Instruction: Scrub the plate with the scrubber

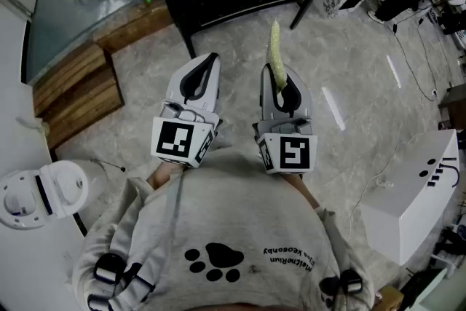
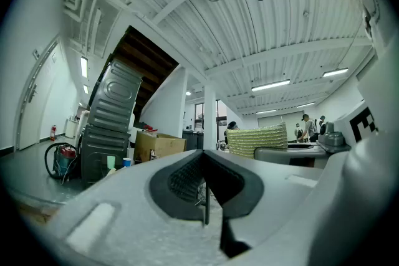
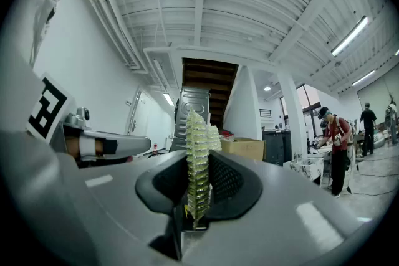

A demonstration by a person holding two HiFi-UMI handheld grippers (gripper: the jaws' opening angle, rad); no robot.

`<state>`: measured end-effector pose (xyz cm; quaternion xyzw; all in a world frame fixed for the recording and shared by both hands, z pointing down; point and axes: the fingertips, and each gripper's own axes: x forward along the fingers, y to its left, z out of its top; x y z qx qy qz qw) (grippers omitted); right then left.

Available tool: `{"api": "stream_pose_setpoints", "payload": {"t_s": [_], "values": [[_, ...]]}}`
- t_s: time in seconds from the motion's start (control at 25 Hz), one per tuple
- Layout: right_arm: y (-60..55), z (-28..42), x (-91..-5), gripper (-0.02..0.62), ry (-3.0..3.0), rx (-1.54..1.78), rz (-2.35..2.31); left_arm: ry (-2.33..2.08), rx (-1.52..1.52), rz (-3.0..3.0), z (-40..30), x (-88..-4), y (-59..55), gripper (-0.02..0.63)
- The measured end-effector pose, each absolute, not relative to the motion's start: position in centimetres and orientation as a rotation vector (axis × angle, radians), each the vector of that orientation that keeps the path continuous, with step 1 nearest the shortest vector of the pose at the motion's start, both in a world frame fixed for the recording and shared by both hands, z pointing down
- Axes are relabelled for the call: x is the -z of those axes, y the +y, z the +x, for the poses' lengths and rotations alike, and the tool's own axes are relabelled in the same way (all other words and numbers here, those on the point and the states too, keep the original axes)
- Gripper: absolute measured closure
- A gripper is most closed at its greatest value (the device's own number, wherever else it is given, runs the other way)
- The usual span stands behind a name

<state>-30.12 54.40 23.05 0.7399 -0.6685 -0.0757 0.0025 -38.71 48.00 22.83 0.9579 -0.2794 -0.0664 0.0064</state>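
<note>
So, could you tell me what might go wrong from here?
The scrubber is pinched only at one end in the right tongs, so it may bend or slip out under pressure. The left tongs are shut and empty, and no plate is in view, so nothing steadies one yet.

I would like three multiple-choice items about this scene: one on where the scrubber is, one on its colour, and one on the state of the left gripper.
1. Where is the scrubber?
A. in the left gripper
B. in the right gripper
C. in a sink

2. What colour is the scrubber?
A. yellow-green
B. red
C. blue

3. How do the left gripper's jaws stand?
A. wide apart
B. shut on a plate
C. shut, with nothing between them

Answers:
1 B: the right gripper view shows its pads pressing the scrubber.
2 A: the head view and the right gripper view both show this colour.
3 C: in the left gripper view the pads meet on nothing.
</note>
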Motion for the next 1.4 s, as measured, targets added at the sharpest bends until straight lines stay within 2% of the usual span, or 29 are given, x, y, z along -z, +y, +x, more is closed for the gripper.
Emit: {"api": "stream_pose_setpoints", "payload": {"t_s": [0.76,1.08,1.4], "values": [[56.7,-27.3,-23.6,0.526,-2.154,0.195,2.369,-0.894,0.178,2.96,-36.9,-24.3,49.8,0.604],[54.4,-26.1,-24.9,0.526,-2.125,0.17,2.369,-0.911,0.16,2.917,-36.5,-26.2,46.5,0.604],[47.5,-23.1,-25.1,0.526,-2.095,0.184,2.377,-0.859,0.196,2.925,-32.9,-25.8,39.5,0.604]]}}
